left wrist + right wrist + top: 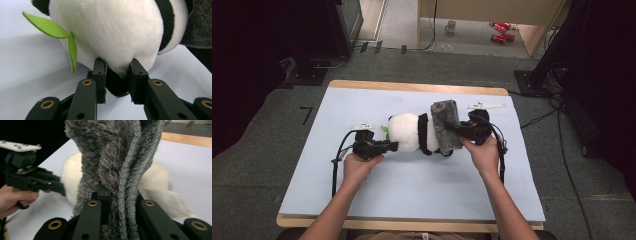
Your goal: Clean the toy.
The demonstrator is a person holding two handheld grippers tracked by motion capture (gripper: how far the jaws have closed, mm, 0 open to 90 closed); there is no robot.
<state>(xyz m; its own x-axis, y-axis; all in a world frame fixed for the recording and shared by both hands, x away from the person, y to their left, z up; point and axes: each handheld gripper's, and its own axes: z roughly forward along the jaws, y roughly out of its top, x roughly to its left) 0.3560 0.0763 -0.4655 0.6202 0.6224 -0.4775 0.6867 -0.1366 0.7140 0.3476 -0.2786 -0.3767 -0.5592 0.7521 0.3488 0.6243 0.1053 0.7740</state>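
At table centre we pin the plush panda (409, 131) by a black ear with our left gripper (117, 72), jaws clamped. At three o'clock our right gripper (120, 195) pinches the grey fuzzy cloth (446, 125) draped over its body.

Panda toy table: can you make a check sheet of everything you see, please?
Surface: pale blue mat on a wooden table.
Job's things: plush panda lying on the mat; grey fuzzy cloth draped over it.
Clutter: nothing seen on the mat.
Grippers: left gripper shut on the panda; right gripper shut on the cloth.
Cables: one trails from each gripper; more lie on the floor at the right.
Surroundings: grey carpet, a mug and red cans beyond the table.
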